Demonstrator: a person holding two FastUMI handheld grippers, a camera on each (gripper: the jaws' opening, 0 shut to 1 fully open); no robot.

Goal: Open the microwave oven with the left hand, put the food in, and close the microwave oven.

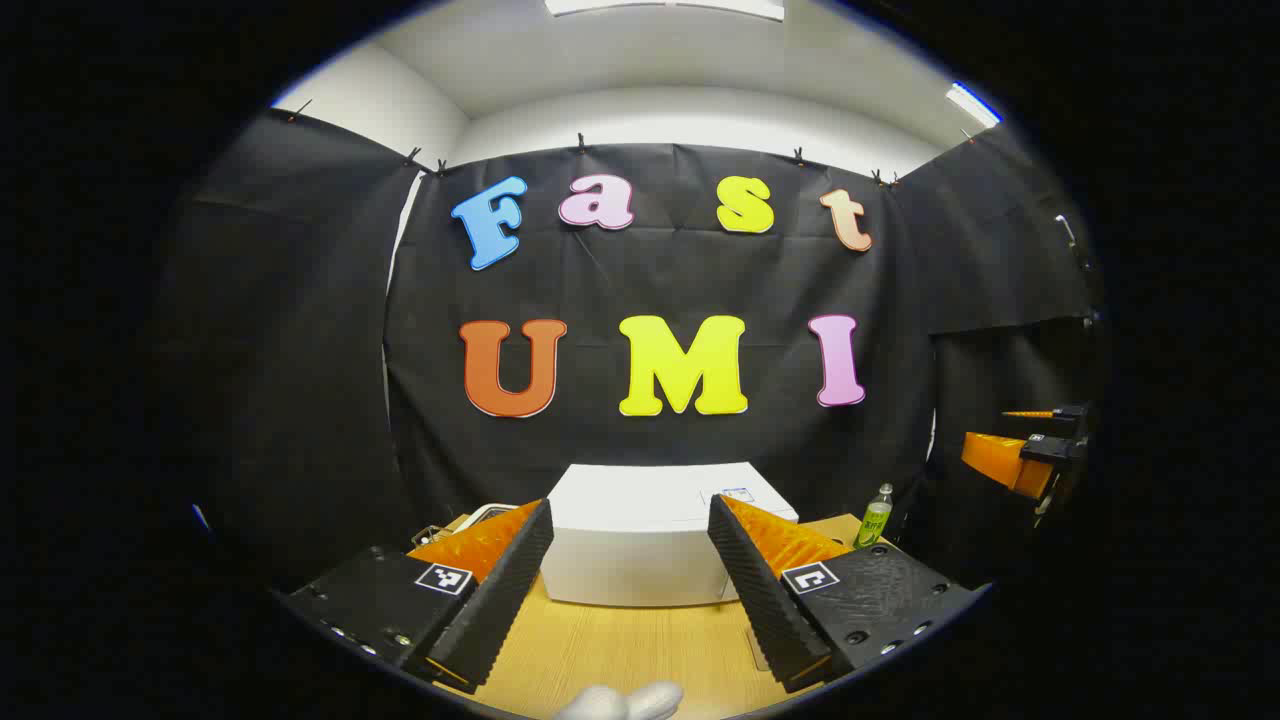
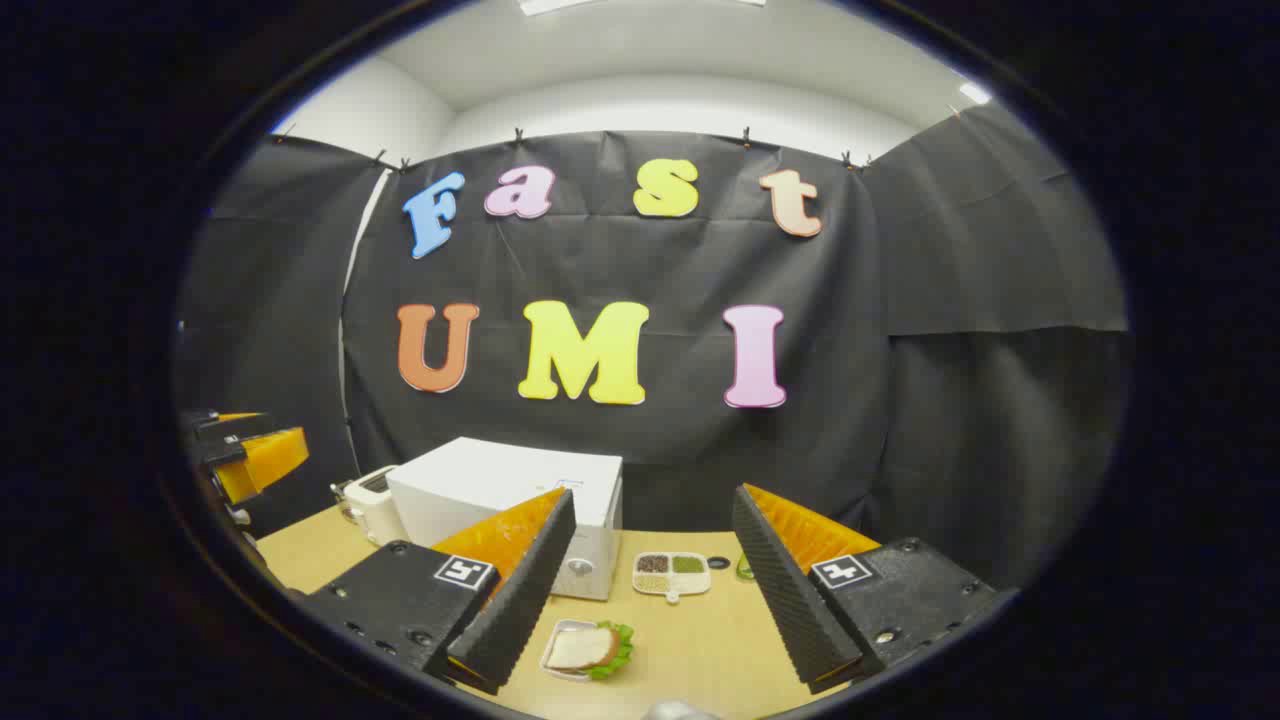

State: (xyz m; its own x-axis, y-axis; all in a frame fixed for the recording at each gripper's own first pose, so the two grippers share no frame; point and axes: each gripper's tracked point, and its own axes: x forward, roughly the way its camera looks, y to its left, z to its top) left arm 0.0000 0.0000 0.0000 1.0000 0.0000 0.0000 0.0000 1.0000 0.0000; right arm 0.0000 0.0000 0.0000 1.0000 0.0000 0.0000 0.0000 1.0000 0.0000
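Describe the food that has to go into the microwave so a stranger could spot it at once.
Start at the boxy white microwave oven on the light wooden table. In front of it, nearer the camera, lies a sandwich of pale bread with green lettuce on a small tray. The divided white dish of dark and green grains beside the microwave holds no bread.

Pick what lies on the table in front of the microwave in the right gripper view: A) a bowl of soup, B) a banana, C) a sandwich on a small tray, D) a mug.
C: the sandwich lies on a small tray on the table, in front of the microwave.
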